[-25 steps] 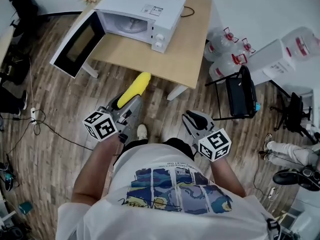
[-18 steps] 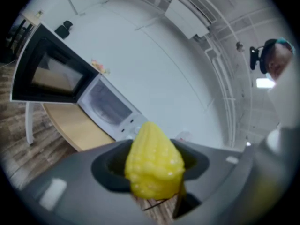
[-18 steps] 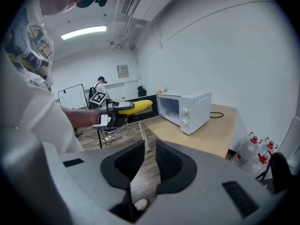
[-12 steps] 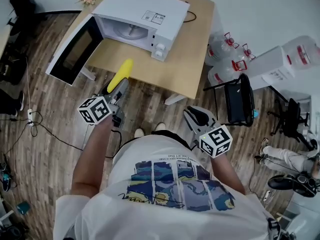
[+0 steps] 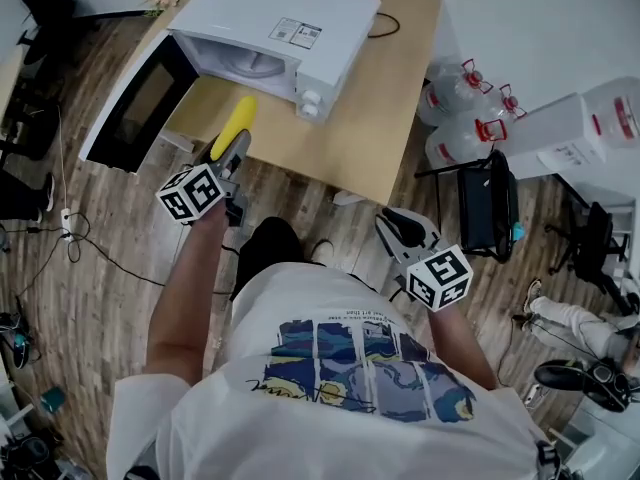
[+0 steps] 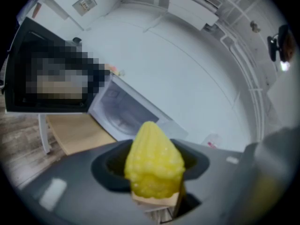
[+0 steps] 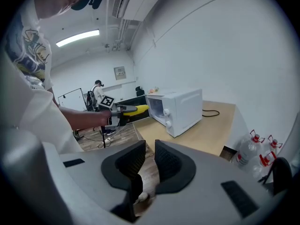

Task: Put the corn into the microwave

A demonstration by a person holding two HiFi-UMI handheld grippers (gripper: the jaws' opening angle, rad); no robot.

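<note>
item: left gripper (image 5: 230, 151). jaws wide apart and clamped on the butt end of the corn (image 5: 241, 118); the tip sticks out past the jaws and points at the microwave (image 5: 290, 23).

item: right gripper (image 7: 149, 150). jaws almost together with a slim gap, nothing between them; held low by the person's body, well apart from the microwave.

item: corn. in the air just in front of the microwave's open mouth, over the near edge of the tabletop (image 5: 385, 98); not yet inside, touching nothing but the jaws.

item: microwave. stands on the tabletop; door (image 5: 135, 98) swung fully open to the left; cavity (image 5: 248, 61) bare, with the round plate showing and nothing in the way.

status, as judged:
- done: corn picked up; door open; corn brought to the mouth of the microwave.
- left: carry the corn through the mouth, set it on the plate, spread the jaws, draw the left gripper out.
- estimate: past halfway; only the placing remains.
</note>
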